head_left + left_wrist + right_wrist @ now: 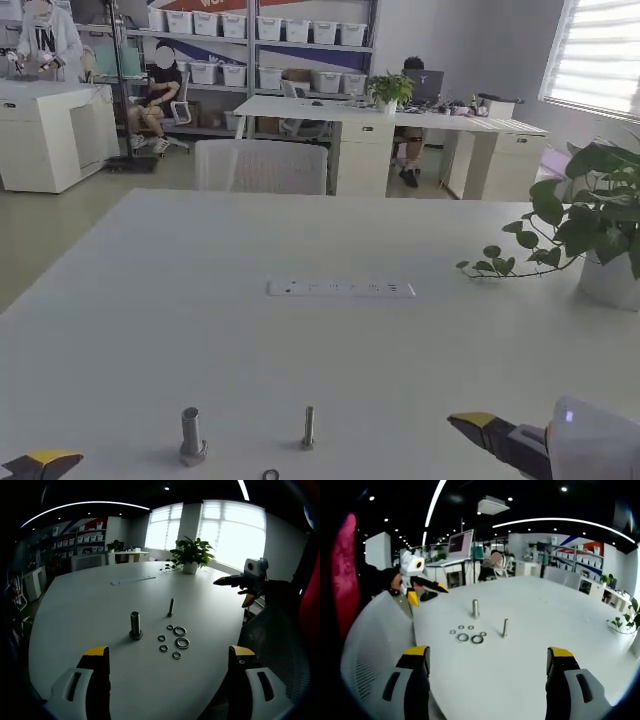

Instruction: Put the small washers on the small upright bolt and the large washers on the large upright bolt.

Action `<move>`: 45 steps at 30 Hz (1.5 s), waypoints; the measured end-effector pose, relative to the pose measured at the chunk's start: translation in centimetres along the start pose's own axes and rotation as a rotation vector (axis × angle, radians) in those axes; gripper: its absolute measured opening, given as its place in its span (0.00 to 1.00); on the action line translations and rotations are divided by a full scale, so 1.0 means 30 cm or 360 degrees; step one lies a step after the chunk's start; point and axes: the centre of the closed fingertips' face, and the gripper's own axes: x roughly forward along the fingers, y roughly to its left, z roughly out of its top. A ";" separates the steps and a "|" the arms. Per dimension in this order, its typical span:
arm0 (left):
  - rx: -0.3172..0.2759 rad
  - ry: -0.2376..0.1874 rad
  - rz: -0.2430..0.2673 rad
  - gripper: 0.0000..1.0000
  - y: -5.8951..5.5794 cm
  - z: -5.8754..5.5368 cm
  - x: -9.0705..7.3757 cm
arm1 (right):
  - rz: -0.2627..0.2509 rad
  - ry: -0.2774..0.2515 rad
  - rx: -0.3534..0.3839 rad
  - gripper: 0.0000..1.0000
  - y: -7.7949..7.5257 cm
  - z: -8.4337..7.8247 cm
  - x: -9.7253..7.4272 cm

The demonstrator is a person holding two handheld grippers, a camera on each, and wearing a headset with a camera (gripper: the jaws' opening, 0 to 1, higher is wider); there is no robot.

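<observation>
Both grippers hover open above the white table, every washer lying loose.

In the left gripper view, the thick grey steel large bolt (135, 625) stands upright at 8 o'clock from the thin steel small bolt (171, 607), well apart. Two large steel ring washers (182, 642) and four small steel ring washers (163, 648) lie flat on the white table (90, 605), at 6 o'clock from the small bolt. The yellow-tipped left gripper (168, 652) and right gripper (488, 652) each have jaws spread wide, holding nothing.
</observation>
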 end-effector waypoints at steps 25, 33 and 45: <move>-0.0001 -0.0008 -0.0007 0.99 -0.004 0.004 0.003 | 0.0018 0.0014 -0.0013 0.97 0.004 0.000 0.005; -0.0005 -0.0005 -0.0005 0.99 -0.005 -0.001 0.001 | 0.0045 0.0043 -0.0027 0.95 0.012 0.000 0.018; -0.0004 -0.0024 -0.0002 0.98 -0.012 0.004 -0.009 | 0.0145 0.0107 -0.0118 0.92 0.039 0.028 0.086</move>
